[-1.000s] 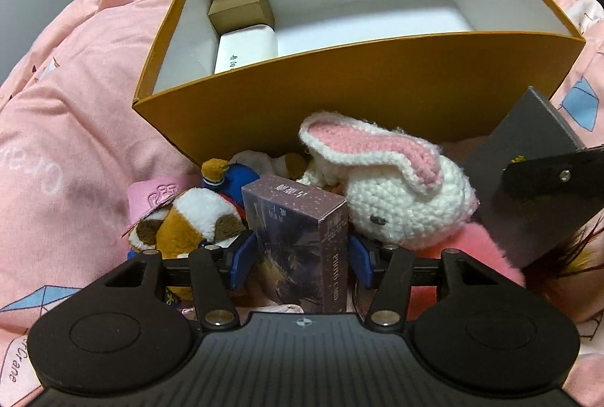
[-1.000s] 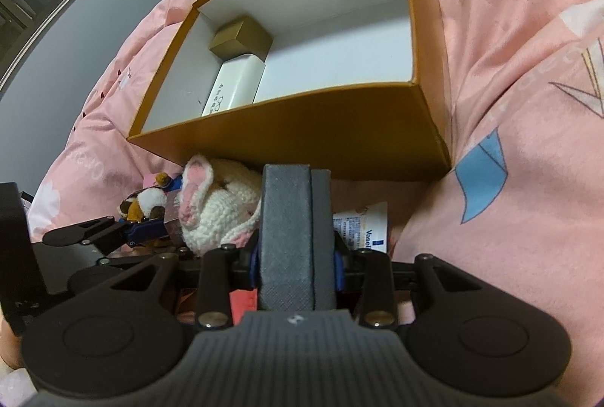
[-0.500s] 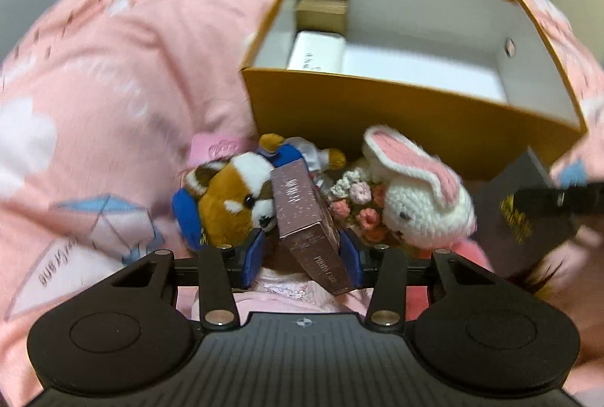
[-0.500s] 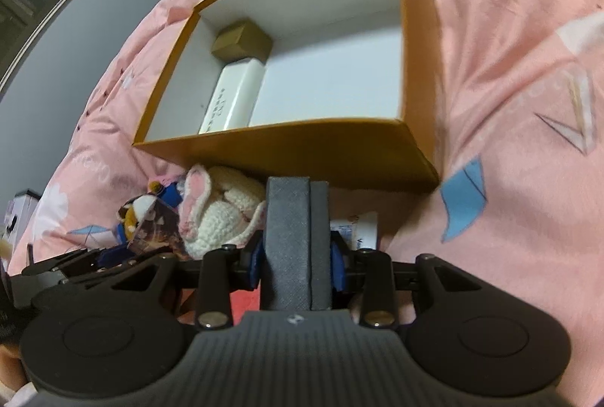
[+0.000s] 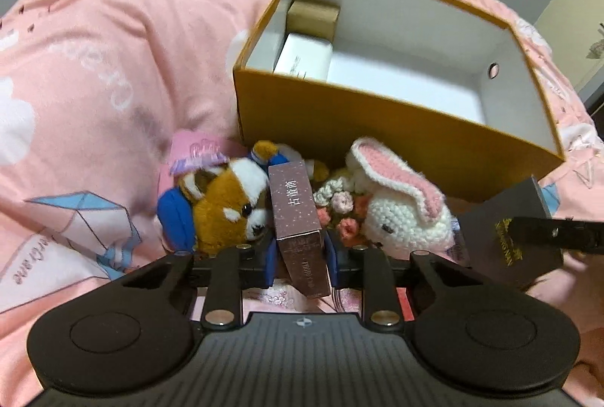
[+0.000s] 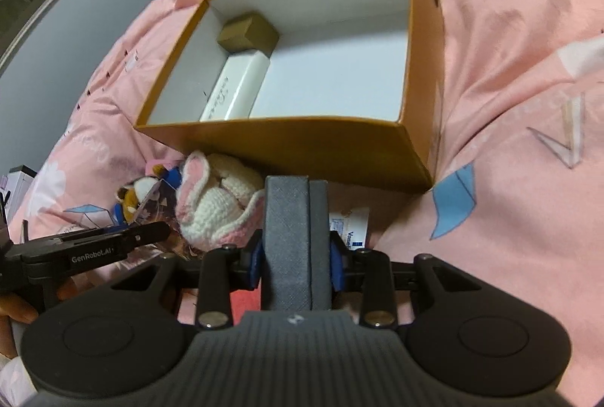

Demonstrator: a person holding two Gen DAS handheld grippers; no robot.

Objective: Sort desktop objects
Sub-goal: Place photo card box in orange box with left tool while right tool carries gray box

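Observation:
My left gripper [image 5: 300, 256] is shut on a mauve card box [image 5: 296, 214] and holds it above the toys. My right gripper [image 6: 296, 259] is shut on a dark grey box [image 6: 292, 241], also seen in the left wrist view [image 5: 506, 233]. An open orange box [image 5: 400, 135] [image 6: 302, 142] lies on the pink bedding just beyond both. It holds a small brown box [image 6: 245, 35] and a white box [image 6: 234, 91] at its left side. A plush dog [image 5: 222, 207] and a crocheted rabbit [image 5: 400, 210] [image 6: 215, 203] lie in front of it.
Pink bedding [image 6: 509, 86] covers everything around the box. A small crochet flower bunch [image 5: 339, 207] lies between the toys. A white Vaseline item [image 6: 353, 229] lies under my right gripper. A pink pouch [image 5: 196, 150] sits behind the dog.
Both grippers have risen with their boxes, so the orange box's inside shows more from above. The left view has swung left and the mauve box tilted.

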